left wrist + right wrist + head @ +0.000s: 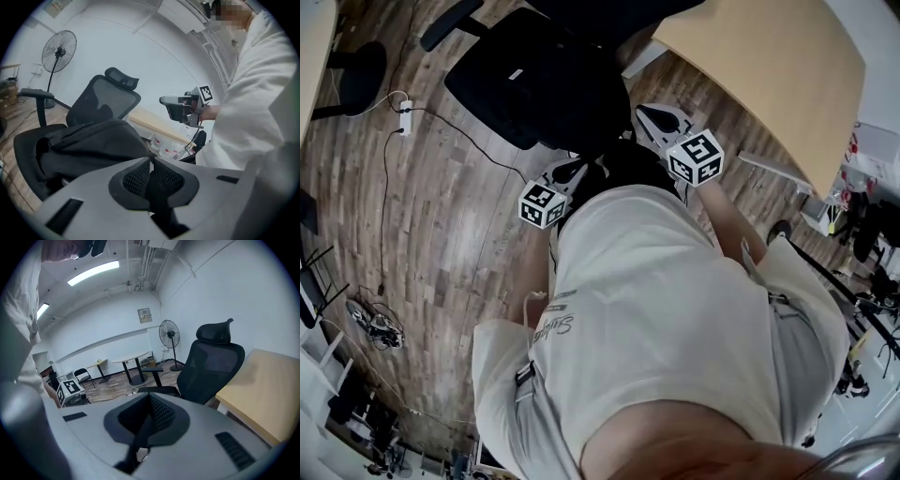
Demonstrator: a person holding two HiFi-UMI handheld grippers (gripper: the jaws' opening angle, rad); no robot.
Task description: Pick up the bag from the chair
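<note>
The left claw [150, 161] was clenched. Its grey jaws with black mesh-textured pads were pressed together, and nothing could be made out gripped between them. Ahead of it and a little to its left, clear of the jaw tips, the soft black fabric bag [93, 145] lay slumped on the seat of the black mesh-backed office chair [105, 101] with a headrest. Straight beyond the claw's tips ran a light wooden tabletop [150, 123]. Under it stood small white containers with red labels [157, 140], their print too small to read. Far to the claw's left a black pedestal fan [58, 51] stood by the white wall.

The right claw [151, 397] was clenched too, jaws together. The chair's back rose ahead of it and to its right, with the tabletop further right. Seen from the left claw, the right claw hung ahead and to the right, higher than the bag, showing its cube of black-and-white square markers [205, 93]. High on the wall ahead of the right claw hung a small notice [145, 315], which was unreadable.

In the head view both claws pointed from the person's white shirt [675, 309] toward the chair. The shirt bore cursive lettering, too warped to read, and a small pale tag [517, 73] on the bag showed no legible print.
</note>
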